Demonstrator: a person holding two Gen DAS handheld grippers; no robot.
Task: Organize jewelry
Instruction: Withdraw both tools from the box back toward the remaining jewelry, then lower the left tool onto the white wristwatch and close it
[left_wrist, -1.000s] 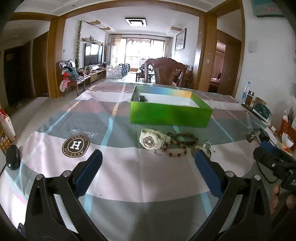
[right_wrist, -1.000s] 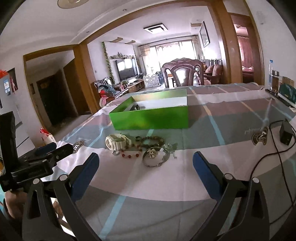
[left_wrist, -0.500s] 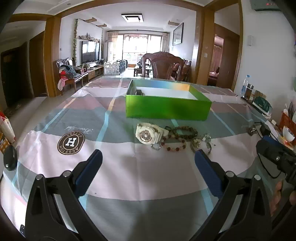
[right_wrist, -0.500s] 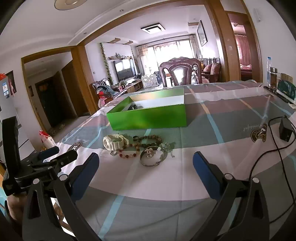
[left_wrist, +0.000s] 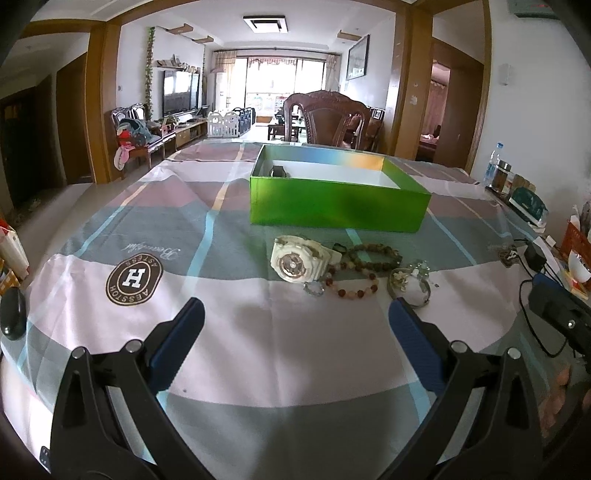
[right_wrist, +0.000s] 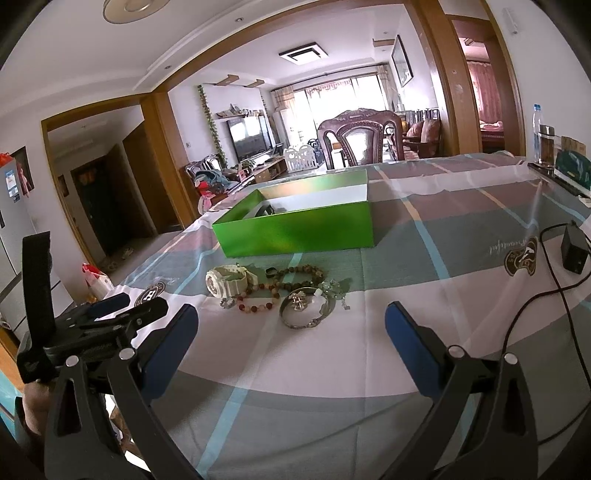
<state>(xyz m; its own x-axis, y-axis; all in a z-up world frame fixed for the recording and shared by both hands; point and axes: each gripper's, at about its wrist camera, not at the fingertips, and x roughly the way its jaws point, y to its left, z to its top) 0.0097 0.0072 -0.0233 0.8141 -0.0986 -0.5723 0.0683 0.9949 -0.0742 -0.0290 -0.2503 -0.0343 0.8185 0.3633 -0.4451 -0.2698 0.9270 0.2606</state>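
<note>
Hovering low over the worktop (left_wrist: 280, 362), both tools gape wide, holding nothing: left hand-held gripper (left_wrist: 295, 325), right hand-held gripper (right_wrist: 291, 328). Jewelry sits clustered just before the green box (left_wrist: 338, 205): white watch (left_wrist: 295, 263), dark bead bracelet (left_wrist: 373, 254), reddish bead bracelet (left_wrist: 352, 286), silver bangle (left_wrist: 409, 286). Left view alone shows a dark oval object (left_wrist: 13, 318) at the worktop's left edge. Right view alone shows a black adapter (right_wrist: 573, 253) with its cable trailing. Bare cloth lies between fingers and jewelry.
</note>
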